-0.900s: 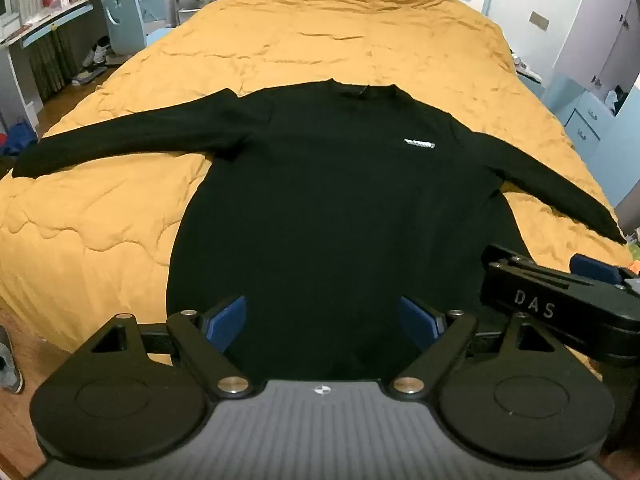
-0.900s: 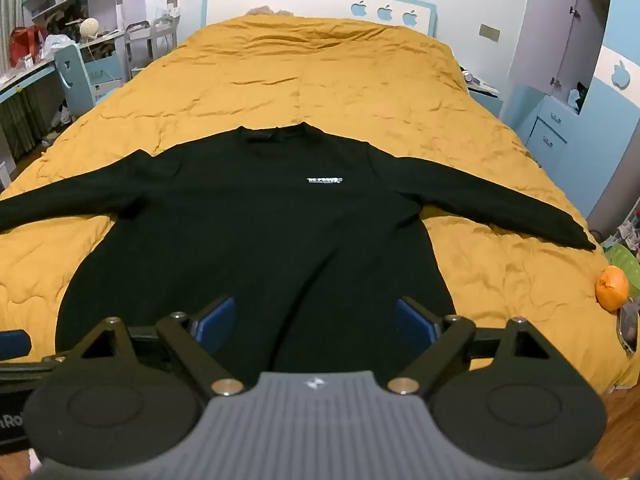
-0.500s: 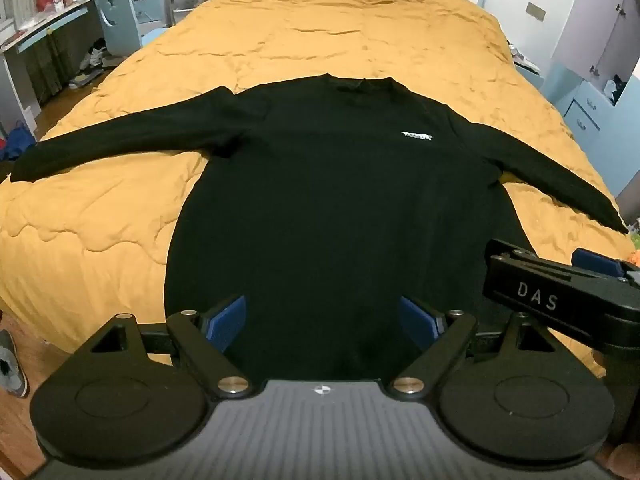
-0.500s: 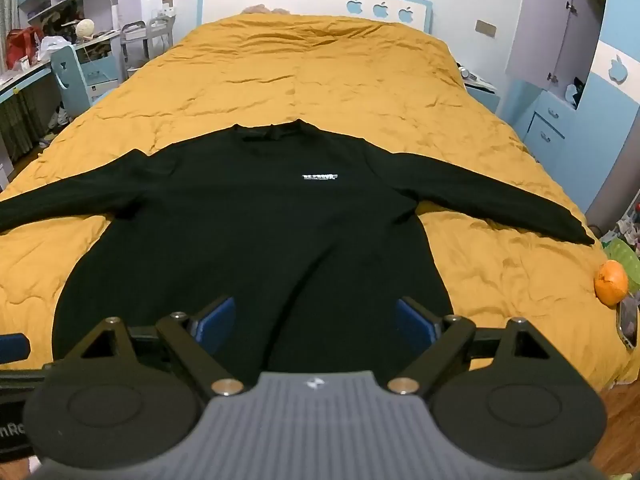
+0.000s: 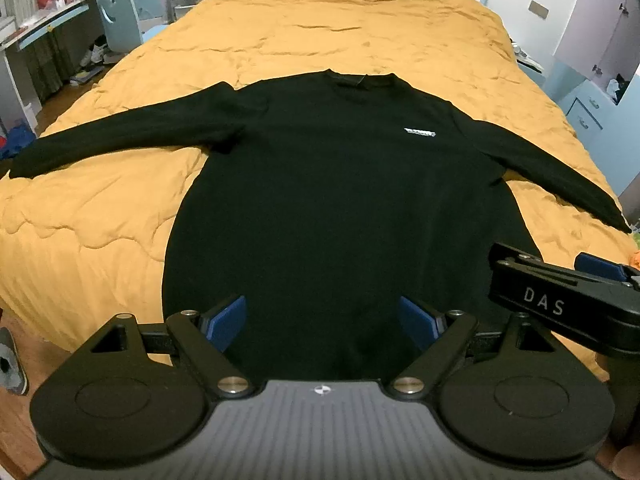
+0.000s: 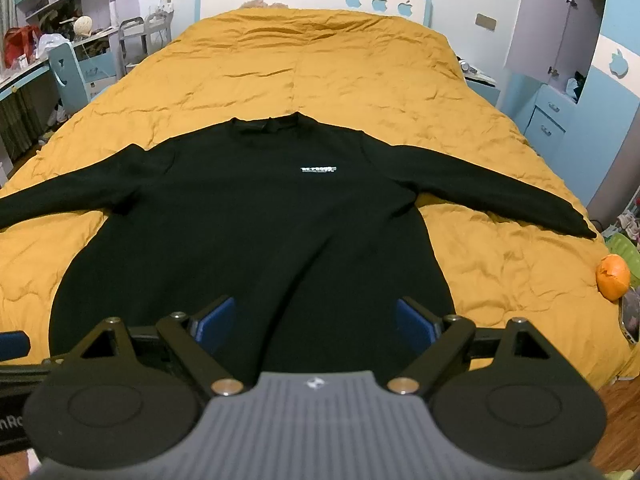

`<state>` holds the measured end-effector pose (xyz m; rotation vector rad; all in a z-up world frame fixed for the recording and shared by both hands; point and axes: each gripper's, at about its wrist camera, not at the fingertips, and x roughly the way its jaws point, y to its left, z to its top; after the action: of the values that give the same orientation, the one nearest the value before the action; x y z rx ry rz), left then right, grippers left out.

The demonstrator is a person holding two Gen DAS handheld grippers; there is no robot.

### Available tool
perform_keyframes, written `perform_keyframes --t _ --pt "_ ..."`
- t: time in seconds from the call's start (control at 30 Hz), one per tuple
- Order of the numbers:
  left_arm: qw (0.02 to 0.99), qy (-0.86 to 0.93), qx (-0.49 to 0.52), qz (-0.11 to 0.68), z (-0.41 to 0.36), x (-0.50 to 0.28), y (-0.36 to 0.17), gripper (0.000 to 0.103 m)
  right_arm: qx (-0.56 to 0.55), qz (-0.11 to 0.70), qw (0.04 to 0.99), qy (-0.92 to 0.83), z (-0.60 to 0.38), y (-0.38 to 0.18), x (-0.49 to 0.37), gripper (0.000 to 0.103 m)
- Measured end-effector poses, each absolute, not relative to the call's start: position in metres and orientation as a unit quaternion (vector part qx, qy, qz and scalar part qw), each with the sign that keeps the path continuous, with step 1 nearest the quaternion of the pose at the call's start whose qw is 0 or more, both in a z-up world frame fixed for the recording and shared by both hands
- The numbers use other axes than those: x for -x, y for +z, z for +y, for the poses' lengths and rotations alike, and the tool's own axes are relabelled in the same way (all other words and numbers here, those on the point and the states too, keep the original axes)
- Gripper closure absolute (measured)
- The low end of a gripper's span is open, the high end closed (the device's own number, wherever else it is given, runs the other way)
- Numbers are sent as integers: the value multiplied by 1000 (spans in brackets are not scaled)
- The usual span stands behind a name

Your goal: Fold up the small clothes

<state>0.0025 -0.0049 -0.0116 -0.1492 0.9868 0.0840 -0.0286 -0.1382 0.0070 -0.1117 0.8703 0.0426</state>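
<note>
Nearing the black sweater (image 5: 344, 208), both grippers' jaws stay spread, empty.

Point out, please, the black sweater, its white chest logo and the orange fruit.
black sweater (image 6: 248, 240): right wrist view, middle of the body.
white chest logo (image 6: 319, 169): right wrist view, centre of the print.
orange fruit (image 6: 612, 276): right wrist view, its peel.

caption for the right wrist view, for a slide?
Open right gripper above the hem of a black long-sleeved top spread flat on a yellow quilt.
</note>
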Motion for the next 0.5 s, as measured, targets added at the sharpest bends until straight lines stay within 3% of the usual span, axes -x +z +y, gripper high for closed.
perform_keyframes --t 0.5 --pt "874 37 73 479 -3 -5 -17 3 57 428 902 19 -136 2 26 20"
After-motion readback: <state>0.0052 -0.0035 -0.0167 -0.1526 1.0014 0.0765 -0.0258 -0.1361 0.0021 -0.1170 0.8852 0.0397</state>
